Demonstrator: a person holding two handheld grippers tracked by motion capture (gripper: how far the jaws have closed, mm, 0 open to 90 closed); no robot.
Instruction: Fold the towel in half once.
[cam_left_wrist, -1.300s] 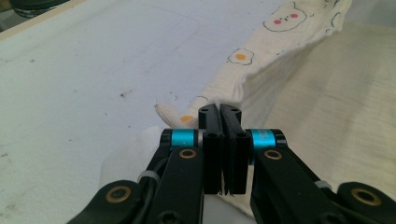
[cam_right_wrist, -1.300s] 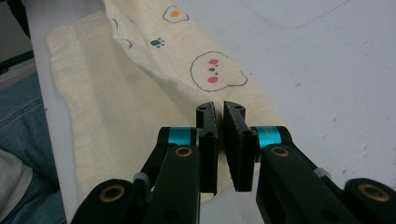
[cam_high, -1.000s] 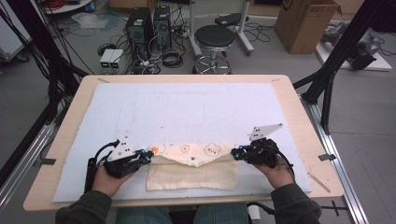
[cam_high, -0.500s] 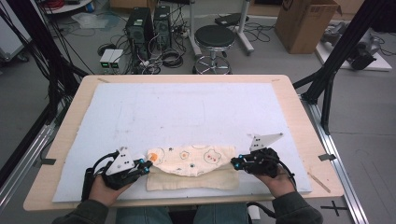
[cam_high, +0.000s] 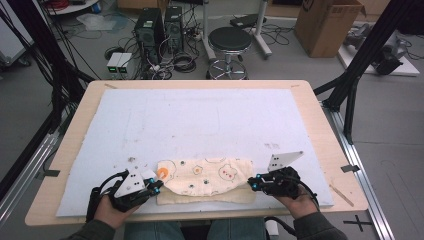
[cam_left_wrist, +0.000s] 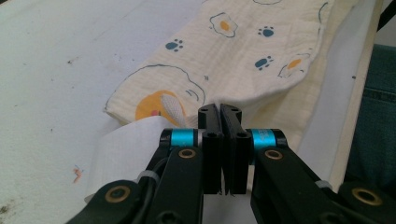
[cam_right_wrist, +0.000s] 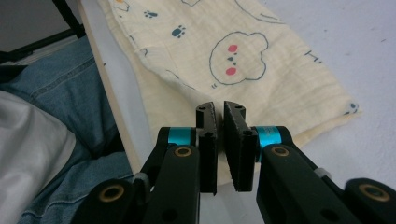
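Nearly folded: cream muslin cloth printed with bears and eggs (cam_high: 205, 176) lying doubled at near table edge.
Left gripper (cam_high: 156, 186) pinching its corner, jaws together; right gripper (cam_high: 253, 183) sitting barely ajar, seemingly gripping nothing; flattening remaining.

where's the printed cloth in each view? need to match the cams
High view: the printed cloth lies folded at the near table edge, between the left gripper and the right gripper.
Left gripper view: cloth runs from centre to upper right, above the jaws.
Right gripper view: cloth spans the top and centre, beyond the jaws.
Shared landmark: the white mat under the cloth, seen in all three.
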